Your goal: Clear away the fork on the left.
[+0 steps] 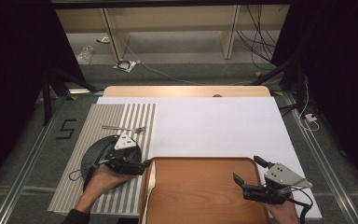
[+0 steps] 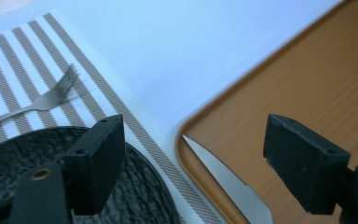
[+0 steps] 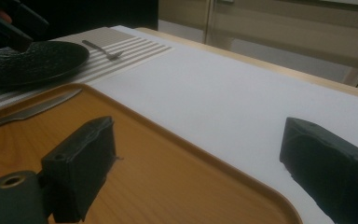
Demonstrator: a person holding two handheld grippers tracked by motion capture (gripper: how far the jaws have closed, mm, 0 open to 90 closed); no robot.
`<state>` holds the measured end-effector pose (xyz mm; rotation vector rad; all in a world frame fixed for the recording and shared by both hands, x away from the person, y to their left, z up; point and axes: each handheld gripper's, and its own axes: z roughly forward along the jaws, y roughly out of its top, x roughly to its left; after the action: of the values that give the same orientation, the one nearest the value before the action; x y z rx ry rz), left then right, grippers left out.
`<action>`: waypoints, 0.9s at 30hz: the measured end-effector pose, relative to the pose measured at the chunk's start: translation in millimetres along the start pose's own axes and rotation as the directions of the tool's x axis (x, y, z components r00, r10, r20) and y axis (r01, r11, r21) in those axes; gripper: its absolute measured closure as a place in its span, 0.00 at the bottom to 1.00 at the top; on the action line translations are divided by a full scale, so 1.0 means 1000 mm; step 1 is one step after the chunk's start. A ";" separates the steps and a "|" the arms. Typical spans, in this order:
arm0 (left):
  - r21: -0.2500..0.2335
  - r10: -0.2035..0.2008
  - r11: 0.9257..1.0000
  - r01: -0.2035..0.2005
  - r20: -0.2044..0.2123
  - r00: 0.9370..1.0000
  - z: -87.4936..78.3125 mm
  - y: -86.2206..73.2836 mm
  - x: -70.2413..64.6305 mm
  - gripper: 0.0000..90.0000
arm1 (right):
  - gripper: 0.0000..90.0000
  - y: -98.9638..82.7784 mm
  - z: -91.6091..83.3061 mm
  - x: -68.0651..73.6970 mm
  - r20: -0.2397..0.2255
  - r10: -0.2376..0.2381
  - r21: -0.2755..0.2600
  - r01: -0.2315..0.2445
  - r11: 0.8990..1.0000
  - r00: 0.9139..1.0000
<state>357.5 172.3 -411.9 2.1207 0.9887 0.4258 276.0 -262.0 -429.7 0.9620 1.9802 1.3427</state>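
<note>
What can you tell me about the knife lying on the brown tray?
The shiny silver metal table knife lies flat along the left edge of the orange-brown wooden tray. Its smooth blade tapers to a rounded point near the tray's corner. The handle end is out of sight. Its tip lies between the left gripper's open black fingers; they don't touch it.

Striped placemat [image 1: 133, 116] on the left of the desk [image 1: 223, 123], with a fork [image 1: 123, 129] lying across it just beyond a dark plate [image 2: 135, 186]. White sheet over most of the desk. Wooden shelving [image 1: 168, 23] and loose cables [image 1: 256, 32] behind.
</note>
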 end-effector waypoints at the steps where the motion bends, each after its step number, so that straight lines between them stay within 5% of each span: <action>1: 0.000 0.000 1.000 0.000 0.000 1.000 0.000 0.000 0.000 0.24 | 0.13 0.000 0.000 0.000 -0.001 -0.001 0.004 0.001 1.000 1.000; 5: -0.011 -0.012 1.000 0.012 -0.020 1.000 -0.003 0.004 0.012 0.24 | 0.13 0.000 -0.001 -0.001 0.000 0.008 0.000 -0.008 1.000 1.000; 17: 0.060 -0.029 0.998 0.035 -0.092 0.995 0.008 0.016 0.062 0.23 | 0.13 0.000 0.000 -0.001 0.004 0.013 0.002 -0.013 1.000 1.000; 20: 0.103 -0.027 0.994 0.041 -0.137 0.990 0.015 0.017 0.083 0.24 | 0.13 0.000 0.000 -0.002 0.001 0.010 0.004 -0.010 1.000 1.000; 27: 0.160 -0.029 0.986 0.054 -0.155 0.988 0.025 0.021 0.110 0.24 | 0.13 0.000 0.001 -0.002 0.002 0.012 0.009 -0.012 1.000 1.000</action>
<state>454.1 234.9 -414.2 2.2352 1.1884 0.5072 277.6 -263.1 -430.1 0.9800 1.9833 1.3403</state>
